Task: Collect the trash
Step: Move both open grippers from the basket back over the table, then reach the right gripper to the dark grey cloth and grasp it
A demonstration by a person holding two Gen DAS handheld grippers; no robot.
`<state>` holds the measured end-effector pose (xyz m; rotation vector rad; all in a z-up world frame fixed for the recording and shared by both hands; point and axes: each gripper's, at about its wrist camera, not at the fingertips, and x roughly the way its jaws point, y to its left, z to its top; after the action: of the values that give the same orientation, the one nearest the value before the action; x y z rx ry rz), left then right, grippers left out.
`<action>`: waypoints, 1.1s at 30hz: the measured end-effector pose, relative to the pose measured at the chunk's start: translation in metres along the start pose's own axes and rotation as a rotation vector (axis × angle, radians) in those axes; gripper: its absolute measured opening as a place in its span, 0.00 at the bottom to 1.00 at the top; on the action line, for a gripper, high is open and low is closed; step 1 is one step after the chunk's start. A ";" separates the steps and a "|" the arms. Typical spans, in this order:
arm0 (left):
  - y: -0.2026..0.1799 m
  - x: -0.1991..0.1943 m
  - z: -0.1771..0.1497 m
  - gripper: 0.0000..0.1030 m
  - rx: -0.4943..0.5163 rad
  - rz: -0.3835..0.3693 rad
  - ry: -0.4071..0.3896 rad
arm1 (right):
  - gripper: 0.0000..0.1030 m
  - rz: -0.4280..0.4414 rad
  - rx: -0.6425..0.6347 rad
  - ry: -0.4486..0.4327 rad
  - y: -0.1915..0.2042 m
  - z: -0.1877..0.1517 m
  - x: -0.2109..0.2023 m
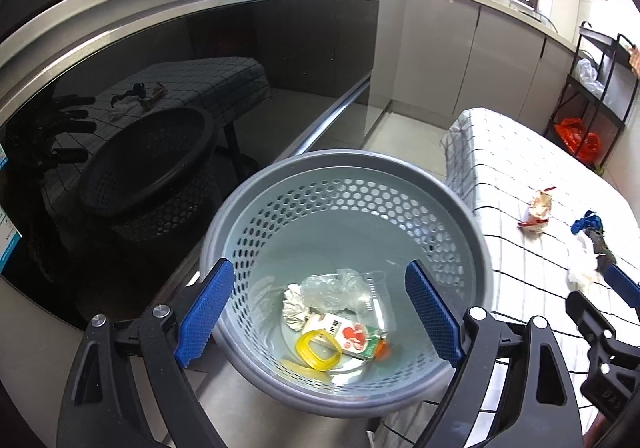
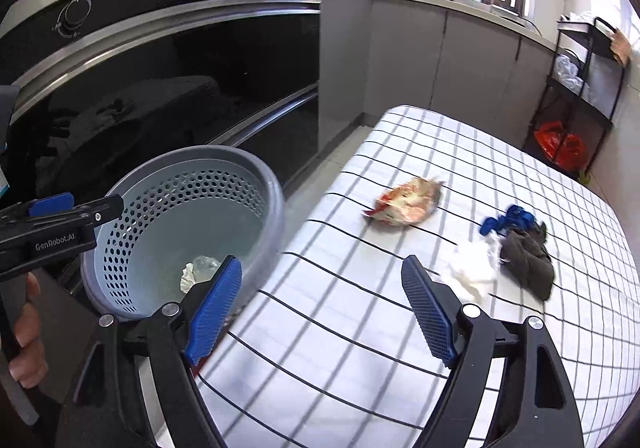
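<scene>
While both sets of jaws stood wide apart with nothing between them, the left gripper (image 1: pixel 320 312) hung over the grey perforated basket (image 1: pixel 476 224), whose floor lay directly between and below its pads. Already down there were a crumpled clear plastic wrap (image 1: pixel 340 288), a wad of white paper (image 1: pixel 294 306), a yellow ring (image 1: pixel 318 350) and a small printed carton (image 1: pixel 352 338).

The right gripper (image 2: pixel 322 306) faced the checked worktop (image 2: pixel 320 388), bare cloth lying between its pads. Ahead of its jaws and slightly right lay an orange-red crumpled wrapper (image 2: pixel 406 202); further right, just beyond the right-hand pad, sat a white tissue wad (image 2: pixel 474 270) touching a dark grey rag (image 2: pixel 528 262), with a blue scrap (image 2: pixel 506 218) just behind them.

The step in hand looked like the next pick. It would go best by centring one piece between the pads, coming down steeply so the pads straddle it, and closing without pinching the cloth. The wrapper stood apart from the rest and seemed the easier target; the tissue, rag and scrap might lift together.

Room over the worktop was generous. The basket sat just off its left edge, close to the dark glass appliance front (image 2: pixel 200 60), so the carry back probably wanted to clear the rim and the other gripper.
</scene>
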<state>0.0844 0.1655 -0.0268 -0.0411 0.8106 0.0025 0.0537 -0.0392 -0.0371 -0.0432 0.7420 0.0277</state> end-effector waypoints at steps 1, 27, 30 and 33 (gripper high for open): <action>-0.003 -0.003 -0.001 0.83 -0.004 -0.012 -0.004 | 0.76 -0.009 0.010 -0.008 -0.007 -0.003 -0.005; -0.174 -0.024 0.022 0.90 0.140 -0.152 -0.132 | 0.79 -0.197 0.302 0.019 -0.223 -0.033 -0.010; -0.195 -0.013 0.025 0.90 0.155 -0.156 -0.133 | 0.79 -0.178 0.311 0.036 -0.229 -0.033 0.001; -0.212 -0.001 0.023 0.90 0.177 -0.156 -0.127 | 0.79 -0.147 0.321 0.051 -0.233 -0.032 0.014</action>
<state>0.1043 -0.0452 -0.0023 0.0624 0.6768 -0.2115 0.0520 -0.2735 -0.0627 0.2079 0.7854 -0.2334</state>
